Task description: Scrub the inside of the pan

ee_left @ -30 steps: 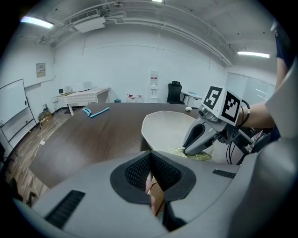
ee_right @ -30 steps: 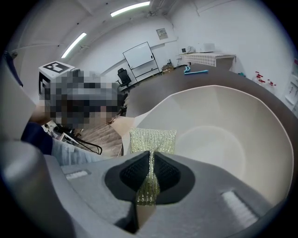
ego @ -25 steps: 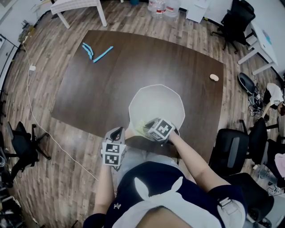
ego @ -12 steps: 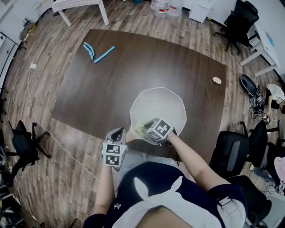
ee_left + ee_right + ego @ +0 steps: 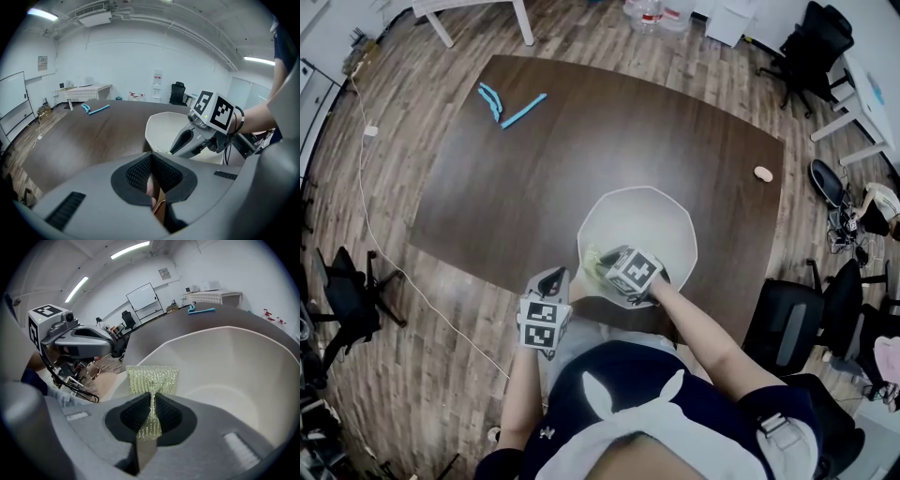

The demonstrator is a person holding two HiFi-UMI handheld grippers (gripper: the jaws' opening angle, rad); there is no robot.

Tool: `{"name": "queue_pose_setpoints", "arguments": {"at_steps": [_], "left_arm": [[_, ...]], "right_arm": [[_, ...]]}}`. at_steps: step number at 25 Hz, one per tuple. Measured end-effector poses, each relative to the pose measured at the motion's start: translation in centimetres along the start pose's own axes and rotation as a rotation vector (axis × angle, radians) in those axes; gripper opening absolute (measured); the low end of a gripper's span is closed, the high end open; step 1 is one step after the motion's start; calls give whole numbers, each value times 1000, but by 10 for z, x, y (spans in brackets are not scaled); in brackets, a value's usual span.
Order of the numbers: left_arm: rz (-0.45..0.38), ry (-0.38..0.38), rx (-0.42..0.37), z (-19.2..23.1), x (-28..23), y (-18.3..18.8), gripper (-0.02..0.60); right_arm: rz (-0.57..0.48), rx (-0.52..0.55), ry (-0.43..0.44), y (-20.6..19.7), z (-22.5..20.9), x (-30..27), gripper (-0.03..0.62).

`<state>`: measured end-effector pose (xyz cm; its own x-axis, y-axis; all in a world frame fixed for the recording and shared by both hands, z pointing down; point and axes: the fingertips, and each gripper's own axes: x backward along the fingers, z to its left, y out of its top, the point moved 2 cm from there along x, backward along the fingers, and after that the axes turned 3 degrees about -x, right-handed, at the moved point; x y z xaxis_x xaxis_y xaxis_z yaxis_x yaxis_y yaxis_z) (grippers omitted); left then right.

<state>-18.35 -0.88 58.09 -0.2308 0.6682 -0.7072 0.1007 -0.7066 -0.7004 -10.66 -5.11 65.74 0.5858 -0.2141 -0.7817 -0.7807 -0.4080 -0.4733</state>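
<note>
A white pan (image 5: 652, 220) with faceted walls stands near the table's front edge. My right gripper (image 5: 605, 267) reaches into its near left side, shut on a yellow-green mesh scrub pad (image 5: 152, 378). The pad's free end lies against the pan's inner wall (image 5: 234, 366). My left gripper (image 5: 553, 279) is beside the pan's near left rim, shut on the tan handle (image 5: 158, 206) seen between its jaws. From the left gripper view the right gripper (image 5: 180, 140) dips over the pan's rim (image 5: 154, 123).
Blue tools (image 5: 506, 105) lie at the table's far left. A small beige object (image 5: 763, 173) sits near the right edge. Black office chairs (image 5: 787, 323) stand to the right, and a white cable (image 5: 366, 216) runs over the floor on the left.
My right gripper with the pad has slid slightly left along the pan's near wall. The left gripper keeps its hold on the handle.
</note>
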Motion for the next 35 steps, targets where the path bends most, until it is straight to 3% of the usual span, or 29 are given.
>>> {"name": "queue_pose_setpoints", "arguments": {"at_steps": [35], "left_arm": [[2,-44,-14,-8,-11,1,3]], "right_arm": [[-155,22,-247,49,-52,3,37]]}}
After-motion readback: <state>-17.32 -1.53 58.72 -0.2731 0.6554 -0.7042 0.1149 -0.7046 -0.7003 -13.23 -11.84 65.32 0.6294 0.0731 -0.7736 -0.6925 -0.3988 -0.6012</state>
